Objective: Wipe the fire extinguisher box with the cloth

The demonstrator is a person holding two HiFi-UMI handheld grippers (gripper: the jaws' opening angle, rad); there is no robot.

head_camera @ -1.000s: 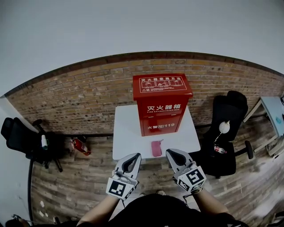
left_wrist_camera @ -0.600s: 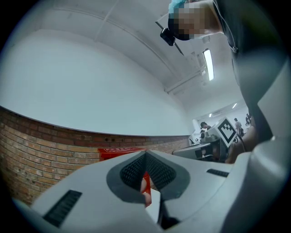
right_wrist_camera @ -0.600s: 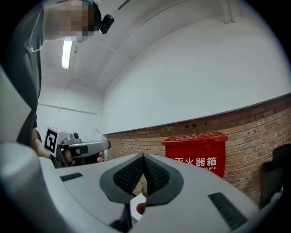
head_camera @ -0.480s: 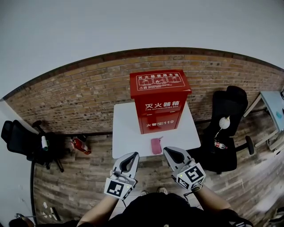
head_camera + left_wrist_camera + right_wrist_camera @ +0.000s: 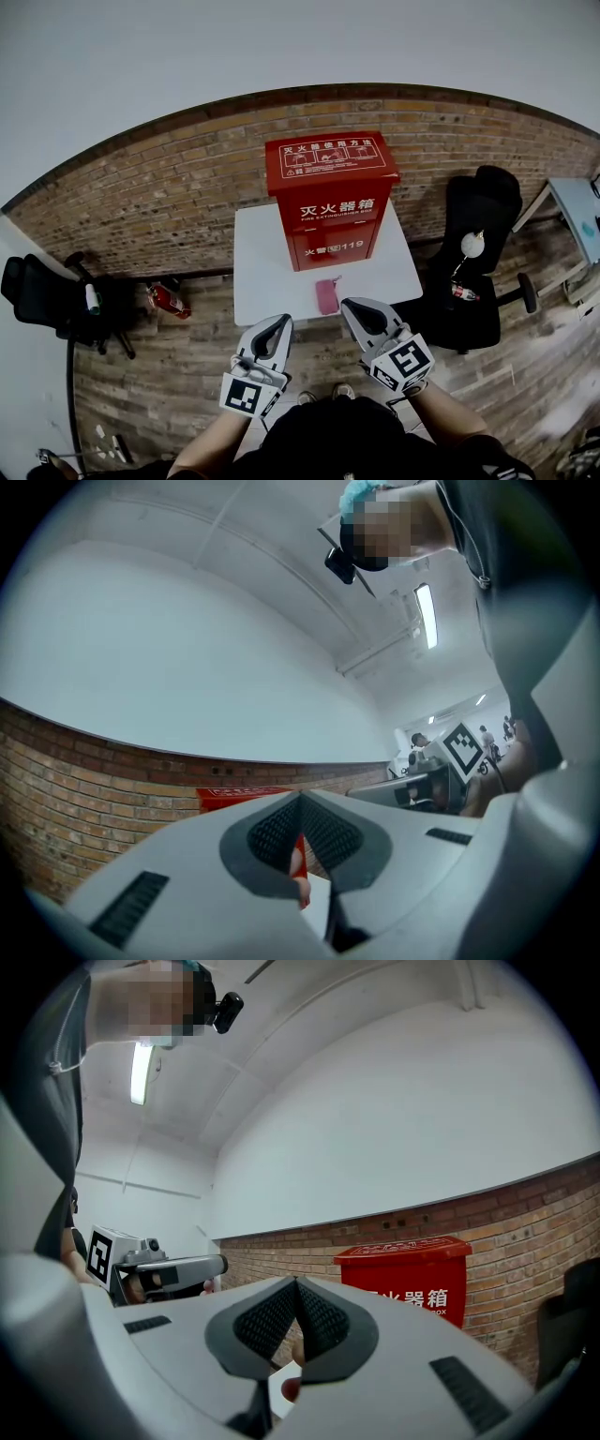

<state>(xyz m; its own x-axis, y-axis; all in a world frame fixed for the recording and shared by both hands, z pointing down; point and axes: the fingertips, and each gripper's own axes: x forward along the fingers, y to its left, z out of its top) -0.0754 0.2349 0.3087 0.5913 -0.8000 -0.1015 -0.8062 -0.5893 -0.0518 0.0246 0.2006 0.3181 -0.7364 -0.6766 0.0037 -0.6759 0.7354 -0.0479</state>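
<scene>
Both shut & empty: L tong (image 5: 278,324), R tong (image 5: 351,307), unmoved since a sec ago; only my view shifted. Cloth (image 5: 326,295) lies on table (image 5: 267,281) before box (image 5: 333,202), ungripped, so nothing's wiping.

The red box (image 5: 330,202) at the counter's (image 5: 258,281) far edge carries all the readable print, in white. Its lid (image 5: 328,157) has a heading, 灭火器使用方法, over a row of pictogram panels; their captions are too small to read. The front bears large characters, 灭火器箱, with "FIRE EXTINGUISHER BOX" in small capitals just under them. The lower door (image 5: 333,248) reads 火警, a small symbol, then 119. In the right gripper view only 器箱 shows clearly on the box (image 5: 412,1274). A square black-and-white marker (image 5: 246,395) sits on the left tool (image 5: 280,322), and another on the right tool (image 5: 348,306); neither carries letters.
</scene>
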